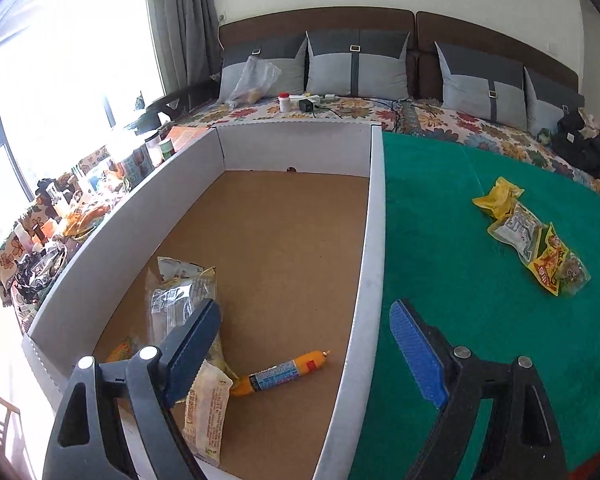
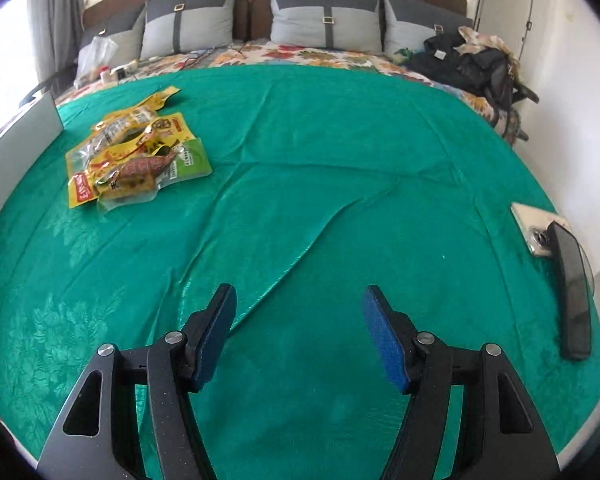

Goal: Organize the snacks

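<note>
Cardboard box (image 1: 374, 216) noted at left, already holding a sausage stick (image 1: 286, 372) and wrapped packets (image 1: 182, 300). Left gripper (image 1: 304, 354) hangs over the box wall, jaws wide, nothing between. Remaining snack packets (image 2: 134, 152) lie heaped on the green cloth (image 2: 340, 160), just beside the box: yellow, red and green film pouches, judged light, crinkly, slippery (best pinched at a sealed edge). Right gripper (image 2: 298, 336) spread apart, empty.
</note>
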{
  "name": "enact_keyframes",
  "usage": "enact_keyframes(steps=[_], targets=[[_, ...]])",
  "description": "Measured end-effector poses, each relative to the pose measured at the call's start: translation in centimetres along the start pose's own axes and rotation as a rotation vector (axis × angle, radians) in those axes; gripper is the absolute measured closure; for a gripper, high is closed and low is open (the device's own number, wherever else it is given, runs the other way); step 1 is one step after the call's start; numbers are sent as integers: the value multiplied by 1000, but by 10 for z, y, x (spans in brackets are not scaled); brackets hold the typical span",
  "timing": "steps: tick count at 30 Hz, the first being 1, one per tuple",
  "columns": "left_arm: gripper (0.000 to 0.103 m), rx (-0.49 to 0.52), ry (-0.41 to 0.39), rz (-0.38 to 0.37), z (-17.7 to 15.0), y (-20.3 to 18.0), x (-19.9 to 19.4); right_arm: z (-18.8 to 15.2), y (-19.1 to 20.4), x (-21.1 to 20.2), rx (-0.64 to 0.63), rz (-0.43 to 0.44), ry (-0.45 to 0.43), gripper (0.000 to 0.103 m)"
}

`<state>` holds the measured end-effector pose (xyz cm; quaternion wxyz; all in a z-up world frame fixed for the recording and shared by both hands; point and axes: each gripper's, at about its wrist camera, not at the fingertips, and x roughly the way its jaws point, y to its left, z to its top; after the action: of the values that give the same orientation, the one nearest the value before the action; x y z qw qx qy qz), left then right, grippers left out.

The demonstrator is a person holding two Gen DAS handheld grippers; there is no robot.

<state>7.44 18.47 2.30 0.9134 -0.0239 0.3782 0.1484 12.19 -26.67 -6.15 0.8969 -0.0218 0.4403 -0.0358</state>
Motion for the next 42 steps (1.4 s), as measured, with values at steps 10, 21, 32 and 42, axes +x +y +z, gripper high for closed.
enact_keyframes(steps=[10, 21, 32, 42], targets=[[16, 9, -166, 202, -2, -17, -39, 5, -17, 31, 61, 30, 5, 28], [0, 221, -124, -126, -14, -168, -28, 5, -17, 33, 62, 0, 21, 17], [1, 131, 167, -205, -46, -218, 85, 5, -18, 33, 64, 0, 22, 17], [0, 137, 164, -229, -46, -213, 94, 5, -18, 33, 64, -1, 23, 16]])
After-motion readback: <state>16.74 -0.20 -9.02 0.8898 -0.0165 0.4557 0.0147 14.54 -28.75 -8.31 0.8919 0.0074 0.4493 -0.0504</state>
